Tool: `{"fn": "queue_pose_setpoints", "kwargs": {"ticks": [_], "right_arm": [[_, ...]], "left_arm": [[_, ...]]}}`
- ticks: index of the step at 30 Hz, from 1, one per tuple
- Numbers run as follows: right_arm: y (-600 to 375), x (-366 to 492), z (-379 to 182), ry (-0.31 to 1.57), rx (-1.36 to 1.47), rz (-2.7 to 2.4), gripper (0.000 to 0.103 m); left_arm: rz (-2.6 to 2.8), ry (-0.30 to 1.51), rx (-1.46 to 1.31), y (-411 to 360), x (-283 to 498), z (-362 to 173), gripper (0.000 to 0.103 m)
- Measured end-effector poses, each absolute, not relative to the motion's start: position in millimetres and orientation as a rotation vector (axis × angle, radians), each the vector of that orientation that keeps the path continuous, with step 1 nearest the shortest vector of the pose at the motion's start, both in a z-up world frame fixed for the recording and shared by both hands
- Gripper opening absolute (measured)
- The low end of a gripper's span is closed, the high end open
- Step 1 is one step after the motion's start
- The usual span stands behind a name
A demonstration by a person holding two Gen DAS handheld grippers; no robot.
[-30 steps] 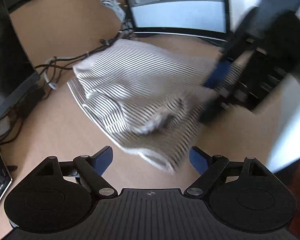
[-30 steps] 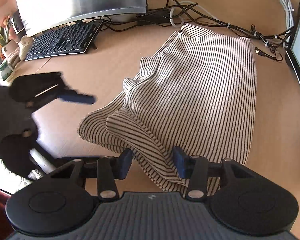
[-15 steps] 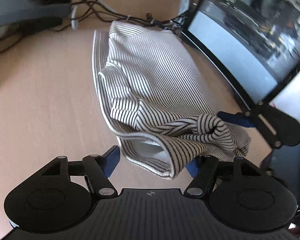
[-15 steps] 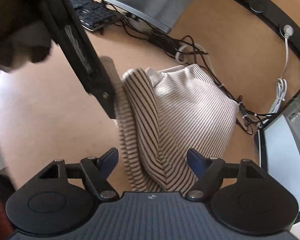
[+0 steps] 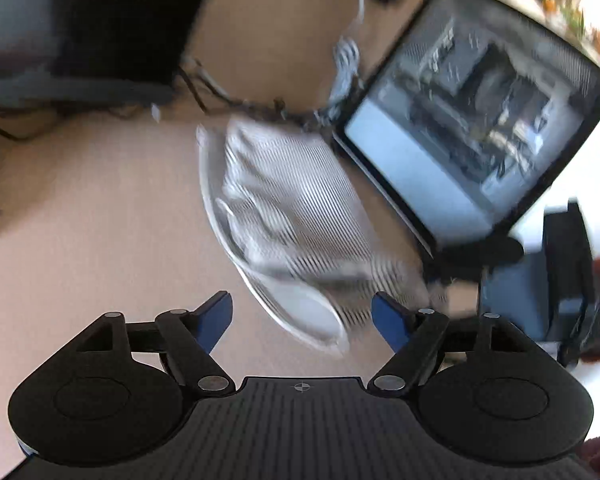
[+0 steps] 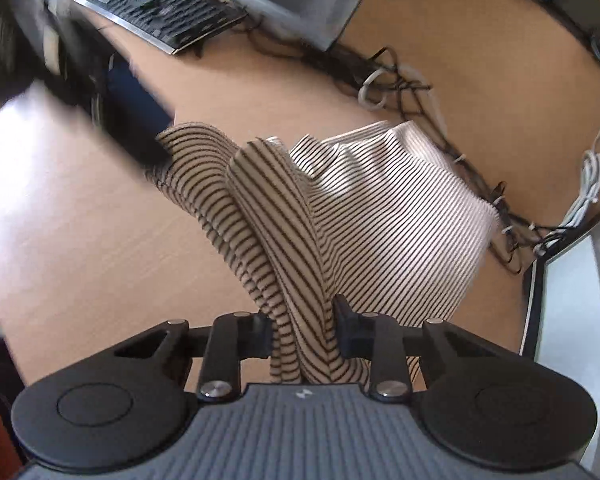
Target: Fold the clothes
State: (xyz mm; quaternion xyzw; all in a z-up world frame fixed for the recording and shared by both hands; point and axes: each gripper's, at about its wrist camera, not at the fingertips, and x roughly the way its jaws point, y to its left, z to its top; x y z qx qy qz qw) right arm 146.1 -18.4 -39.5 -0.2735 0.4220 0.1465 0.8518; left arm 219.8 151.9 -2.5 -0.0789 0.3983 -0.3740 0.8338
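striped garment [image 6: 380,216]: on bench [image 6: 80,240], long axis running from right tongs toward cables [image 6: 400,92] at back | right tongs [image 6: 302,334]: pinching bunched near end, lifted | left tongs [image 5: 300,316]: spread, empty, hem just ahead, blurred | writing: none readable

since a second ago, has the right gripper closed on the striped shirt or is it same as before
Yes. The right gripper was open around the striped shirt; now its jaws are shut on a bunched fold, lifted off the desk.
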Motion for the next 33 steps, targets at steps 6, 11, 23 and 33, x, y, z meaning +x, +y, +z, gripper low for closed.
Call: {"fn": "queue_pose_setpoints", "kwargs": {"ticks": [6,11,23,33], "right_arm": [[5,104,-26,0.968,-0.616,0.406,0.025],[19,71,23,0.996,-0.700,0.521,0.022],[-26,190,11,0.872,-0.944,0.436,0.011],[-30,132,-2,0.906,-0.611,0.391,0.041]], "left_arm": [[-0.796,0.790,-0.032,118,245,-1,0.060],[-0.970,0.829,0.037,58,257,-33,0.046],[-0.980,0.965,-0.064,65,273,-65,0.019],[-0.901,0.940,-0.056,67,260,-60,0.038]]}}
